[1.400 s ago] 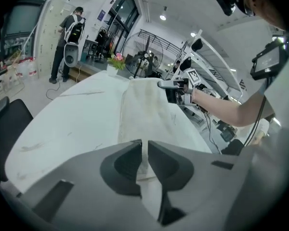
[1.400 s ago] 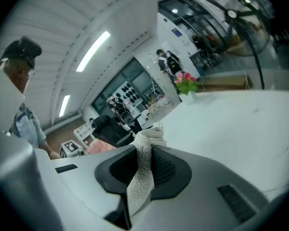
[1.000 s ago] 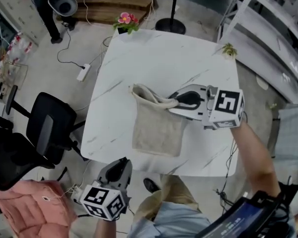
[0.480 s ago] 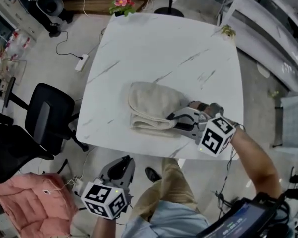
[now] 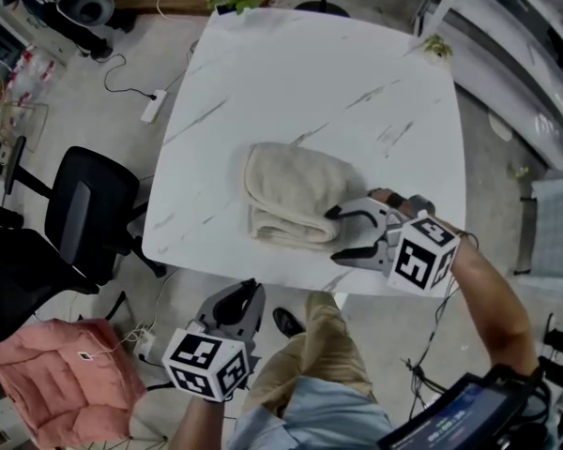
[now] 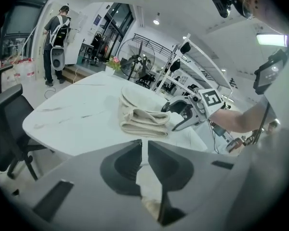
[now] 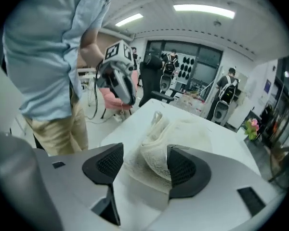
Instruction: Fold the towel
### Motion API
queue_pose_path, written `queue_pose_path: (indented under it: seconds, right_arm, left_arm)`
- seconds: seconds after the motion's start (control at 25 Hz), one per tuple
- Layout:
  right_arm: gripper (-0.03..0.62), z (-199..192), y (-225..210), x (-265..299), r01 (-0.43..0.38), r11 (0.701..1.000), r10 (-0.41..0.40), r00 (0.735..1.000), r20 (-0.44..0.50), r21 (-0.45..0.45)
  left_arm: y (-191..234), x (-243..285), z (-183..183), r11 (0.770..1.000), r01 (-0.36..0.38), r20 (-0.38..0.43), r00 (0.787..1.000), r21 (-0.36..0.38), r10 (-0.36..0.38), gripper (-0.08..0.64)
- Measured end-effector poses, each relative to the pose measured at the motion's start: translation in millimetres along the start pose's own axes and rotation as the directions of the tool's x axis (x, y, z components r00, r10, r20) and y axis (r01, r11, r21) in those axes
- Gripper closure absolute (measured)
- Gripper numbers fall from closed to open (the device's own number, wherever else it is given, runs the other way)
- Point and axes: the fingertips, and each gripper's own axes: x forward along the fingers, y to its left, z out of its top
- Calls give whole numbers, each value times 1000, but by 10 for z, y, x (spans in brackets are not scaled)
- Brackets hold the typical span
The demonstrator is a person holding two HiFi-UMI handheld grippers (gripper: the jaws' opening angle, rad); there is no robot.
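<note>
Toward the six o'clock side of the white table (image 5: pixel 291 73), the towel (image 5: pixel 296 190) lies folded over in a soft bundle. My right gripper (image 5: pixel 336 234) sits at its four o'clock. Its jaws have just been opening and now stand wide apart, with the towel's end loose between them. My left gripper (image 5: pixel 247 293) hangs off the table's edge at the towel's six o'clock, jaws nearly pressed together, empty.

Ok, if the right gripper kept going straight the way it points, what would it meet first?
Almost certainly the folded beige terry towel: its edge lies between the right gripper's jaws, which have just been opening.
</note>
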Motion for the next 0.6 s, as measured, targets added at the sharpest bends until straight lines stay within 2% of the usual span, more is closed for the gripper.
queue_pose_path:
  seconds: [0.08, 0.12, 0.28, 0.4, 0.6]
  right_arm:
    - [298, 192, -22, -174, -29, 996, 25, 998, 55, 84]
    - [308, 298, -88, -258, -22, 993, 13, 997, 80, 114]
    - [434, 743, -521, -284, 68, 966, -109, 982, 153, 251]
    - [428, 757, -593, 45, 55, 964, -81, 993, 91, 259]
    - [426, 411, -471, 337, 17, 979, -4, 998, -61, 204]
  left_arm:
    - [-5, 33, 132, 1000, 4, 31, 1000, 4, -4, 518]
    - [-6, 62, 202, 1000, 7, 46, 999, 7, -7, 518]
    - [4, 262, 344, 999, 23, 59, 998, 23, -24, 518]
    - [39, 452, 350, 999, 30, 41, 999, 33, -31, 518]
    - [97, 642, 386, 999, 42, 39, 998, 24, -43, 518]
